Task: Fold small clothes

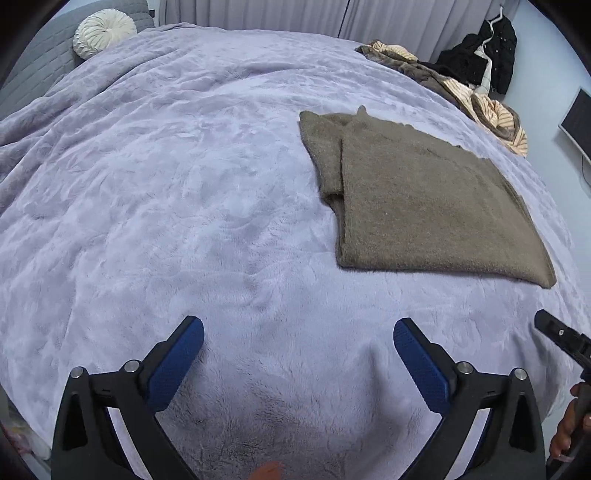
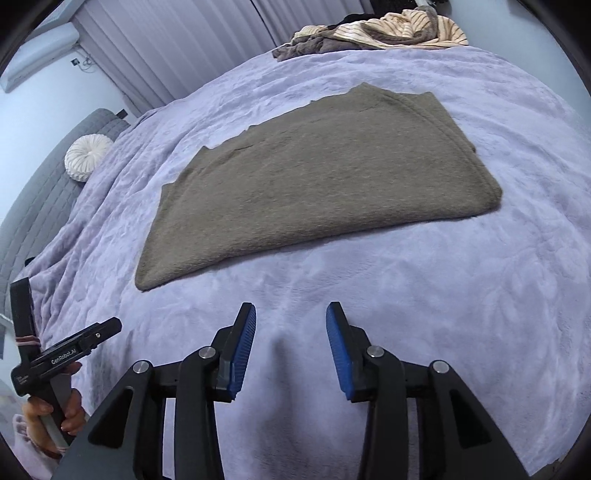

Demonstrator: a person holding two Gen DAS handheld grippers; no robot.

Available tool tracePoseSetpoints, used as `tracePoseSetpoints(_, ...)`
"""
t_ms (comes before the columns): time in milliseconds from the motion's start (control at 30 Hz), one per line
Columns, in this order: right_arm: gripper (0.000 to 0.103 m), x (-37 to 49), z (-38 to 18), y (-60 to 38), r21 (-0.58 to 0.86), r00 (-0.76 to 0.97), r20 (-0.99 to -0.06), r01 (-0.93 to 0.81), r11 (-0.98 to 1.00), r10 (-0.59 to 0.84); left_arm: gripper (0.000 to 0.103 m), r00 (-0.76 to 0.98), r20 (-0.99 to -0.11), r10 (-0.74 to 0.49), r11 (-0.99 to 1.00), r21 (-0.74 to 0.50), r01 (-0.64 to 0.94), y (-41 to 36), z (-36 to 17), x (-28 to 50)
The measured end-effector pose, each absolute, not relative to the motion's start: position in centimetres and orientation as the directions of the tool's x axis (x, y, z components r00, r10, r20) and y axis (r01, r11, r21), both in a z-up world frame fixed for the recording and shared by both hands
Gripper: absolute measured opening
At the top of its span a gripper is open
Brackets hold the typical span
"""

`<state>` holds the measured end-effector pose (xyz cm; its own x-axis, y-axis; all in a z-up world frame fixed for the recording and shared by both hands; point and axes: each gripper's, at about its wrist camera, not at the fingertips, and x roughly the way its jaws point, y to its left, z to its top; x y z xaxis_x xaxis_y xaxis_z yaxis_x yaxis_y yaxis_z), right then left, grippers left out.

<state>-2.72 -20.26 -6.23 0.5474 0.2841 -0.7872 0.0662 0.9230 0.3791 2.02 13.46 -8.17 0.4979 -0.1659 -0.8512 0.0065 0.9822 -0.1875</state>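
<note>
A fuzzy olive-brown knitted garment (image 2: 317, 177) lies folded flat into a rough rectangle on a bed covered by a plush lavender blanket (image 1: 166, 184). Nearer the cameras, the left gripper (image 1: 298, 341) hovers over bare blanket with its blue-padded fingers (image 1: 181, 358) spread wide, holding nothing. The right gripper (image 2: 291, 325) hovers likewise, its fingers apart and empty. A heap of striped cream and brown clothes (image 2: 380, 31) sits at the bed's far edge, and a round white pleated cushion (image 1: 103, 31) rests by the grey headboard (image 2: 44, 192).
</note>
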Motion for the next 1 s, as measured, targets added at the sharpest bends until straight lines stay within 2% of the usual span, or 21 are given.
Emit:
tracePoseSetpoints(300, 0.044, 1.8, -7.8, -15.8, 0.507, 0.452, -0.770, 0.005, 0.862, 0.450, 0.103, 0.423, -0.871, -0.250, 0.948, -0.310, -0.079, 15.6, -10.1, 5.3)
tracePoseSetpoints(367, 0.044, 2.9, -8.3, -15.2, 0.554, 0.434, -0.753, 0.013, 0.833, 0.494, 0.103, 0.389, -0.871, -0.299, 0.930, -0.358, -0.088, 15.9, -10.9, 6.0)
tracePoseSetpoints(467, 0.045, 4.4, -9.4, -14.6, 0.633, 0.408, -0.716, 0.037, 0.774, 0.566, 0.103, 0.398, -0.857, -0.326, 0.913, -0.395, -0.103, 16.2, -10.9, 6.7)
tracePoseSetpoints(567, 0.056, 5.8, -10.8, -14.1, 0.722, 0.393, -0.657, 0.083, 0.687, 0.643, 0.103, 0.408, -0.836, -0.368, 0.890, -0.444, -0.108, 16.4, -10.7, 7.6)
tracePoseSetpoints(800, 0.056, 8.4, -13.0, -12.9, 0.807, 0.465, -0.569, 0.156, 0.570, 0.678, 0.103, 0.412, -0.779, -0.472, 0.832, -0.549, -0.085, 16.3, -10.7, 10.8)
tracePoseSetpoints(833, 0.054, 8.8, -13.0, -12.9, 0.819, 0.477, -0.552, 0.157, 0.551, 0.684, 0.103, 0.409, -0.761, -0.504, 0.814, -0.577, -0.070, 16.2, -10.8, 11.6)
tracePoseSetpoints(900, 0.013, 9.6, -12.8, -12.8, 0.833, 0.485, -0.532, 0.153, 0.532, 0.694, 0.103, 0.387, -0.719, -0.577, 0.766, -0.641, -0.050, 15.9, -11.1, 13.3)
tracePoseSetpoints(1000, 0.011, 10.3, -11.4, -13.2, 0.851, 0.501, -0.492, 0.102, 0.515, 0.713, 0.103, 0.322, -0.637, -0.700, 0.660, -0.749, -0.047, 15.3, -12.2, 16.3)
